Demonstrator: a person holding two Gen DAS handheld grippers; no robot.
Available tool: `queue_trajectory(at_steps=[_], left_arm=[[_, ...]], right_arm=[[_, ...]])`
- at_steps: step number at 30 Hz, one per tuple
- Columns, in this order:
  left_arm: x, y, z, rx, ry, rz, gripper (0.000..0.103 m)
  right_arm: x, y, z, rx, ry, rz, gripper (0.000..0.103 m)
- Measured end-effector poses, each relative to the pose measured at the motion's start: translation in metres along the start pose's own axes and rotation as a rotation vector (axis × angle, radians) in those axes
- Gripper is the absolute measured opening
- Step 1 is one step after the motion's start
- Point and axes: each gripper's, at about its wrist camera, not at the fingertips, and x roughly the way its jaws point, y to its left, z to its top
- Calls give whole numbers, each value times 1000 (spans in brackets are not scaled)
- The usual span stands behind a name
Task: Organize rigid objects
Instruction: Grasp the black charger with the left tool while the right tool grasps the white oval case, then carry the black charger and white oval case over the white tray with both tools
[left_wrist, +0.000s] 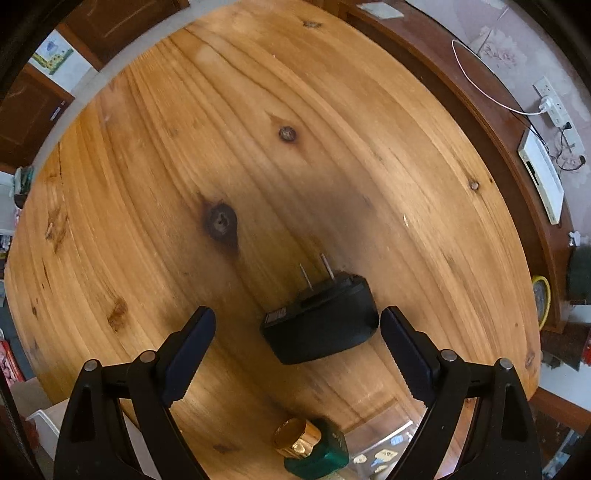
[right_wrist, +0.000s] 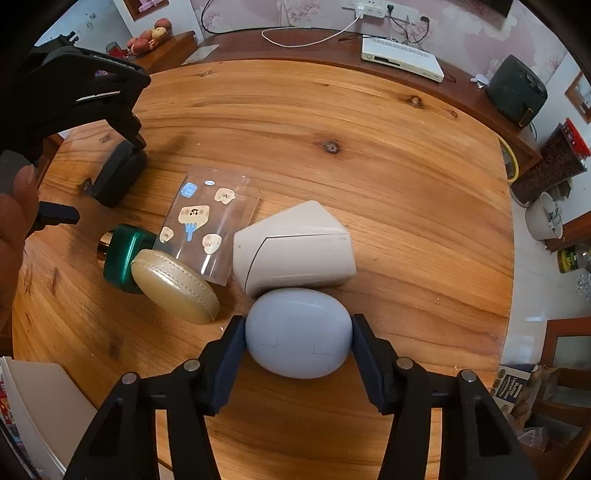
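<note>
Left gripper (left_wrist: 298, 319) points straight down over the round wooden table (left_wrist: 332, 110); jaws wide, nothing clamped. Black charger (left_wrist: 321, 325) lies flat between the fingers, nearer the right finger, which looks to touch or nearly touch its rounded end, while the left finger stands clear; its long axis runs roughly 8 to 2 o'clock in the left wrist view; its two prongs (left_wrist: 317, 275) stick out toward 12, a little to 11. At 6 o'clock, by the table edge, the green bottle (left_wrist: 317, 454) lies with its gold cap toward 10.

Right gripper (right_wrist: 298, 334) is steeply down; both pads pressed on the flanks of the pale blue case (right_wrist: 298, 332), so it grips that; jaws at middling width. The case rests on the table, long axis 9 to 3 across the jaws, hinge notches facing the camera. Touching it at 12 o'clock is the beige box (right_wrist: 295, 247), long axis about 8 to 2; at 10 the gold compact (right_wrist: 173, 286) tilts against the green bottle (right_wrist: 122, 254); the clear sticker sheet (right_wrist: 207, 221) lies between bottle and box, long axis 7 to 1. The charger (right_wrist: 118, 173) sits at 10 o'clock far out, under the left gripper (right_wrist: 74, 96); a hand (right_wrist: 14, 229) shows at 9.
</note>
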Motion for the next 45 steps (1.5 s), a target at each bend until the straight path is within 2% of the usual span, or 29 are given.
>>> queue_trajectory(at_steps=[6, 10, 12, 14, 23, 29, 32, 35, 45], left_arm=[[3, 2, -2, -40, 15, 27, 91], [1, 3, -15, -57, 7, 43, 89], [2, 1, -13, -38, -5, 35, 75], [4, -9, -9, -19, -9, 26, 68], [7, -21, -12, 29, -32, 35, 67], [4, -12, -15, 126, -38, 26, 67], [4, -3, -19, 205, -18, 27, 67], [-7, 8, -28, 288, -33, 19, 67], [-78, 39, -41, 431, -63, -89, 67]], right_arm=[[0, 1, 1, 4, 1, 7, 57], [1, -5, 2, 10, 1, 15, 57], [1, -6, 2, 13, 3, 17, 57], [1, -8, 1, 15, 3, 19, 57], [2, -11, 2, 31, 0, 29, 57], [-4, -12, -2, 41, -24, 21, 57], [-12, -8, -7, 32, -38, 16, 57], [-24, -6, -9, 32, -61, 17, 57], [-65, 11, -26, 34, -129, 33, 57]])
